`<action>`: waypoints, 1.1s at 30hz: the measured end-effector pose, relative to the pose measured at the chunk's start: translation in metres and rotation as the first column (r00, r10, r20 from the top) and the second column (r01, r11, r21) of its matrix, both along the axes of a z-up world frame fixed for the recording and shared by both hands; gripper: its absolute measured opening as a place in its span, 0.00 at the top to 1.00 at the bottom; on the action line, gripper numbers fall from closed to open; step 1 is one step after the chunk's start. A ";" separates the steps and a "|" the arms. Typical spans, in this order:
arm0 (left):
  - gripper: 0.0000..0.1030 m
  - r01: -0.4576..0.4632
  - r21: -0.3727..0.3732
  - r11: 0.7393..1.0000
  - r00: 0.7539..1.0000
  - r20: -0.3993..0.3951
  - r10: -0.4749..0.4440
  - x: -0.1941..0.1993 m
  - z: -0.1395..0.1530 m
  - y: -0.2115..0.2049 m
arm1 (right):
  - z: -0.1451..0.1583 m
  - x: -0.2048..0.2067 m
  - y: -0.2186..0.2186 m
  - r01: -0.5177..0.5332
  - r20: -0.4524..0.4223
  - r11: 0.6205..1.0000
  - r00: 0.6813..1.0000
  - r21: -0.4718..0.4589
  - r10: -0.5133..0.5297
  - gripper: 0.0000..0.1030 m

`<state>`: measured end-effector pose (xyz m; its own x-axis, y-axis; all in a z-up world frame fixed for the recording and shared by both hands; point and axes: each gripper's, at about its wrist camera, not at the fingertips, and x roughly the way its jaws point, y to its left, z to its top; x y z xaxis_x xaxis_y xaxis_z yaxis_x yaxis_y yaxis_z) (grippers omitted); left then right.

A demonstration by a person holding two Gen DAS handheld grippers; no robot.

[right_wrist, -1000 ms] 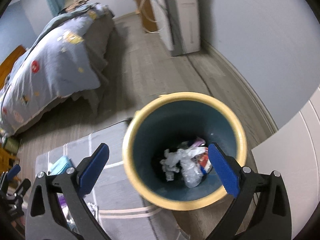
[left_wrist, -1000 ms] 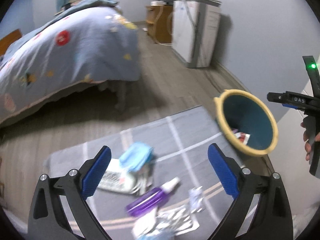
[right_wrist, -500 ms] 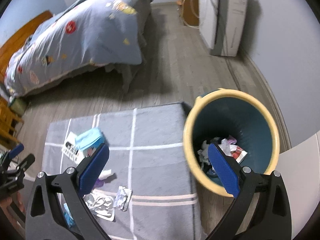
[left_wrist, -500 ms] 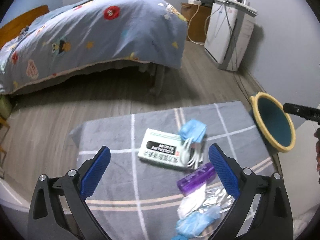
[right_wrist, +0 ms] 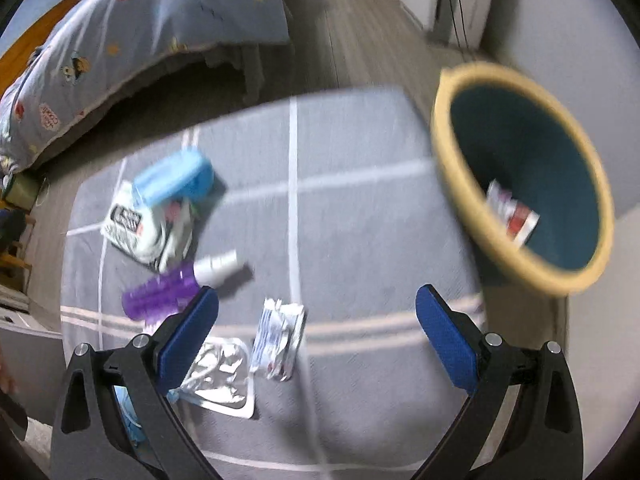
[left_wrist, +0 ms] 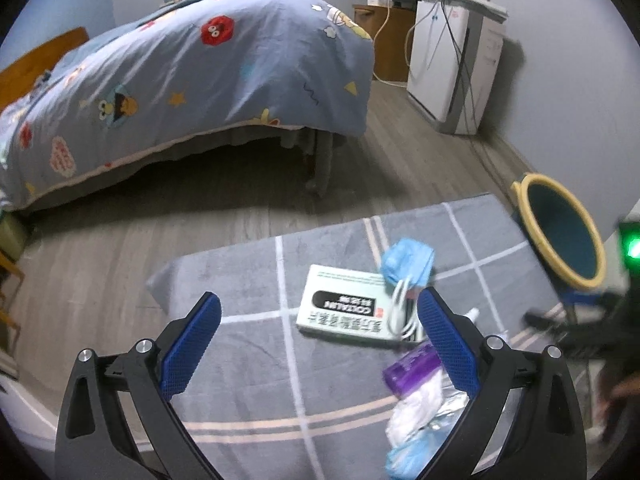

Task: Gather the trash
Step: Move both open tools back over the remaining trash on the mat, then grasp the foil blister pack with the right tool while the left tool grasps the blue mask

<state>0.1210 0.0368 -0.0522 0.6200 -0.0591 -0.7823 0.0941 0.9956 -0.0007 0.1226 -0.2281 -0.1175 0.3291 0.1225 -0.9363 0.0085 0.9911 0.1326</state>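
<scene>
Both grippers hang spread wide and empty over the rug (left_wrist: 240, 380): the left gripper (left_wrist: 320, 344) toward its near-left part, the right gripper (right_wrist: 316, 332) over the near edge, closer to the bin side.

Nearest, by the rug's near edge, lie a flat foil pack (right_wrist: 218, 376), a crumpled white wrapper (right_wrist: 278, 336) just beside it, and a bit of blue material (right_wrist: 124, 412) half hidden behind the right gripper's left finger. In the left wrist view this same pile sits under that gripper's right finger, so a reach by either hand risks the two tools knocking together over it.

A little farther in, a purple spray bottle (right_wrist: 164, 292) lies on its side. Being round, it may roll away if a finger nudges it rather than closing squarely across the body. The foil pack lies flat against soft pile, so fingers could slide over it or pinch rug instead.

Beyond that, toward the rug's middle, a white box with dark lettering (left_wrist: 344, 312) carries a blue face mask (left_wrist: 408, 260) on its far corner, white loops trailing. Lifting the mask by a loop could drag the box, or snag.

Farthest, off the rug's far-right corner, stands the yellow-rimmed bin (right_wrist: 520, 176), with some trash already inside. The right wrist view is blurred, so a hurried carry may clip the rim or drop short.
</scene>
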 end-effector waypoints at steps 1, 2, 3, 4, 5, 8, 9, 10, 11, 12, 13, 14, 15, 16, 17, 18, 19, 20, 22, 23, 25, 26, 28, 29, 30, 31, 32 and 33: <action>0.06 0.003 -0.004 1.000 1.000 0.000 -0.003 0.000 0.001 0.000 | -0.005 -0.003 0.001 0.008 -0.008 1.000 1.000 0.008 -0.008 0.06; 0.06 0.009 0.002 1.000 1.000 0.002 -0.009 0.000 0.001 -0.002 | -0.010 -0.004 0.004 0.011 -0.019 1.000 1.000 0.007 -0.010 0.06; 0.06 0.015 0.011 1.000 1.000 0.005 -0.015 0.000 0.002 -0.002 | -0.014 -0.006 0.008 0.003 -0.024 1.000 1.000 -0.001 -0.003 0.06; 0.06 0.022 0.019 1.000 1.000 0.008 -0.022 -0.001 0.002 -0.004 | -0.016 -0.006 0.011 -0.007 -0.027 1.000 1.000 -0.005 0.006 0.09; 0.05 0.029 0.031 0.999 1.000 0.008 -0.030 -0.001 0.001 -0.005 | -0.020 -0.006 0.015 -0.025 -0.037 1.000 0.999 -0.010 0.025 0.17; 0.05 0.034 0.038 0.999 0.999 0.000 -0.034 0.001 -0.001 -0.005 | -0.030 -0.004 0.022 -0.062 -0.071 0.998 0.996 0.000 0.061 0.33; 0.05 0.030 0.034 0.999 1.000 -0.003 -0.030 0.002 -0.002 -0.005 | -0.033 -0.004 0.023 -0.066 -0.085 0.998 0.994 0.006 0.066 0.37; 0.06 0.025 0.023 0.999 1.000 -0.008 -0.025 0.004 -0.002 -0.004 | -0.035 -0.003 0.024 -0.067 -0.093 0.998 0.993 0.005 0.067 0.43; 0.05 0.022 0.013 1.000 1.000 -0.010 -0.022 0.005 -0.003 -0.003 | -0.038 -0.003 0.024 -0.068 -0.103 0.998 0.992 0.002 0.068 0.48; 0.05 0.021 0.007 1.000 1.000 -0.011 -0.021 0.006 -0.003 -0.002 | -0.040 -0.002 0.025 -0.074 -0.109 0.997 0.991 0.000 0.074 0.53; 0.06 0.018 0.002 1.000 1.000 -0.013 -0.018 0.008 -0.003 -0.002 | -0.041 -0.002 0.026 -0.083 -0.111 0.996 0.990 -0.010 0.082 0.57; 0.06 0.017 -0.001 1.000 1.000 -0.015 -0.017 0.008 -0.004 -0.002 | -0.040 -0.003 0.028 -0.108 -0.102 0.994 0.989 -0.035 0.104 0.62; 0.06 0.017 -0.002 1.000 1.000 -0.018 -0.017 0.009 -0.004 -0.003 | -0.040 -0.003 0.030 -0.122 -0.101 0.991 0.988 -0.046 0.117 0.64; 0.06 0.017 -0.005 1.000 1.000 -0.022 -0.017 0.010 -0.005 -0.004 | -0.040 -0.003 0.032 -0.145 -0.099 0.987 0.985 -0.064 0.138 0.68; 0.06 0.016 -0.007 1.000 1.000 -0.023 -0.017 0.010 -0.006 -0.004 | -0.040 -0.006 0.036 -0.153 -0.100 0.986 0.984 -0.069 0.146 0.69; 0.06 0.016 -0.010 1.000 1.000 -0.026 -0.016 0.011 -0.006 -0.005 | -0.040 -0.008 0.036 -0.157 -0.102 0.985 0.983 -0.070 0.150 0.72; 0.06 0.017 -0.013 1.000 0.999 -0.029 -0.018 0.012 -0.007 -0.007 | -0.038 -0.008 0.035 -0.158 -0.098 0.985 0.984 -0.067 0.151 0.76; 0.06 0.019 -0.013 1.000 0.999 -0.031 -0.019 0.013 -0.009 -0.008 | -0.034 -0.007 0.034 -0.159 -0.093 0.985 0.984 -0.069 0.152 0.83; 0.06 0.021 -0.003 1.000 0.999 -0.039 -0.021 0.015 -0.012 -0.010 | -0.024 -0.003 0.031 -0.158 -0.084 0.985 0.985 -0.063 0.153 0.88; 0.06 0.023 0.004 1.000 0.999 -0.045 -0.023 0.017 -0.015 -0.011 | -0.015 -0.001 0.027 -0.156 -0.073 0.986 0.986 -0.057 0.152 0.89; 0.06 0.024 0.011 1.000 0.998 -0.055 -0.024 0.021 -0.019 -0.013 | -0.003 0.002 0.019 -0.153 -0.061 0.987 0.987 -0.048 0.150 0.90; 0.06 0.024 0.009 1.000 0.998 -0.062 -0.023 0.023 -0.022 -0.014 | 0.001 0.004 0.015 -0.149 -0.059 0.988 0.987 -0.043 0.147 0.90; 0.06 0.030 -0.006 1.000 0.997 -0.072 -0.031 0.028 -0.026 -0.016 | 0.013 0.008 0.006 -0.140 -0.049 0.990 0.989 -0.027 0.138 0.90; 0.06 0.034 -0.012 0.999 0.996 -0.076 -0.035 0.030 -0.028 -0.018 | 0.021 0.009 -0.001 -0.135 -0.036 0.991 0.990 -0.016 0.135 0.90; 0.06 0.040 -0.015 0.999 0.996 -0.081 -0.041 0.031 -0.031 -0.020 | 0.027 0.010 -0.005 -0.133 -0.027 0.991 0.991 -0.014 0.132 0.90; 0.06 0.051 -0.015 0.999 0.995 -0.088 -0.052 0.034 -0.036 -0.023 | 0.032 0.011 -0.011 -0.128 -0.014 0.992 0.992 -0.011 0.128 0.90; 0.06 0.063 -0.010 0.998 0.993 -0.099 -0.064 0.036 -0.040 -0.027 | 0.036 0.011 -0.015 -0.120 -0.003 0.993 0.993 -0.004 0.120 0.90; 0.06 0.072 -0.006 0.997 0.992 -0.108 -0.072 0.037 -0.044 -0.029 | 0.037 0.014 -0.021 -0.111 0.007 0.994 0.994 0.004 0.111 0.90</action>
<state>0.1581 0.0074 -0.0960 0.5261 -0.1019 -0.8443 0.1646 0.9862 -0.0165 0.1368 -0.2486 -0.0801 0.3195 0.1630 -0.9334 -0.1023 0.9853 0.1371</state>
